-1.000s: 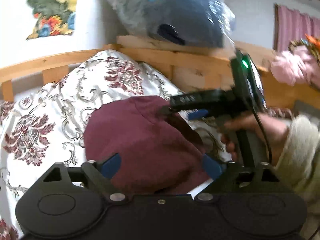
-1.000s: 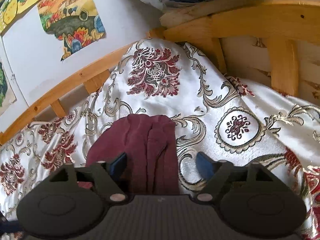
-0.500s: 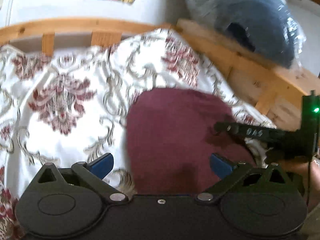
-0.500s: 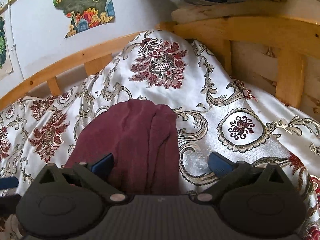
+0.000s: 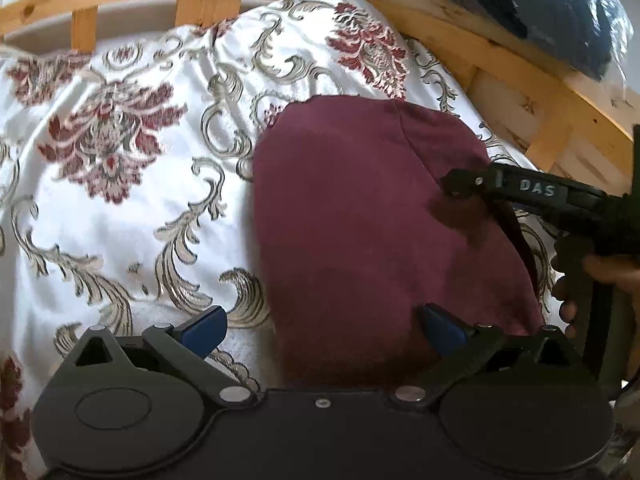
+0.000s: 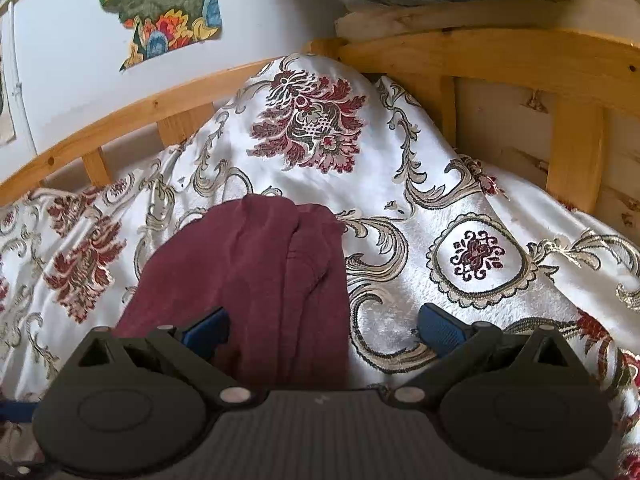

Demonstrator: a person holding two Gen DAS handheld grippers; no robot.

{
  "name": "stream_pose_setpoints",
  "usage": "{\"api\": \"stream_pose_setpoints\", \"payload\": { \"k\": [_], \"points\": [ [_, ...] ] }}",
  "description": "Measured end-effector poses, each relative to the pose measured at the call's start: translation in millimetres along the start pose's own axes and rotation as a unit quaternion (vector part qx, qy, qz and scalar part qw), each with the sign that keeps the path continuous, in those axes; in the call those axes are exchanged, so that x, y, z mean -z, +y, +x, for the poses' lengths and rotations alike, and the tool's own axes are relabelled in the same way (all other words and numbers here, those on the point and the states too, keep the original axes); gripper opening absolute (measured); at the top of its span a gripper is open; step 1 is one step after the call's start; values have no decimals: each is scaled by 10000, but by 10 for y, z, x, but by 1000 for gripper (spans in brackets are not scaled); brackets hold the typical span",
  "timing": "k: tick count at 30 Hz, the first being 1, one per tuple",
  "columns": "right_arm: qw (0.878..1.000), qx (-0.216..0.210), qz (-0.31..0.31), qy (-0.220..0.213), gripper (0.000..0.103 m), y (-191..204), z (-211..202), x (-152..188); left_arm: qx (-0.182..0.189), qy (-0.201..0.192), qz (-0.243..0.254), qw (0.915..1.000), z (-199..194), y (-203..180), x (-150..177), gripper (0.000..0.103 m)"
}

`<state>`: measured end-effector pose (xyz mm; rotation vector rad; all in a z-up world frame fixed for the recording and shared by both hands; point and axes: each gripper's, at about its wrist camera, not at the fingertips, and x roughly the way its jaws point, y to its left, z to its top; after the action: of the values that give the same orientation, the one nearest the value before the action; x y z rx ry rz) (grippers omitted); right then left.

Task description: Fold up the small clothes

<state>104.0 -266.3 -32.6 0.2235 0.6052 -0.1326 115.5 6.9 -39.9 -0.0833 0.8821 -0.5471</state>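
Your maroon garment point(image 5: 372, 216) lies folded flat on the patterned bedspread point(image 5: 120, 168), inside the wooden bed frame point(image 5: 516, 76). At about one o'clock a clear plastic bag point(image 5: 560, 4) with dark blue fabric in it sits on the frame. Your left gripper point(image 5: 322, 326) hangs over the garment's near edge, blue pads spread wide and pinching nothing. Your right gripper point(image 6: 324, 326) has just been opening; its jaws stand at full spread, the garment's right side lying loose between them, unpinched. In the left view it reaches in from three o'clock.
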Motion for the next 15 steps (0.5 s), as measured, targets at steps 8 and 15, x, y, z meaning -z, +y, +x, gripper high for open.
{"api": "stream_pose_setpoints", "payload": {
  "k": [8, 15],
  "points": [
    [9999, 107, -130, 41, 103, 42, 22, 17, 62, 88, -147, 9998, 35, 29, 19, 103],
    [9992, 211, -330, 67, 103, 84, 40, 39, 106, 124, -295, 9994, 47, 60, 41, 102]
  ]
}}
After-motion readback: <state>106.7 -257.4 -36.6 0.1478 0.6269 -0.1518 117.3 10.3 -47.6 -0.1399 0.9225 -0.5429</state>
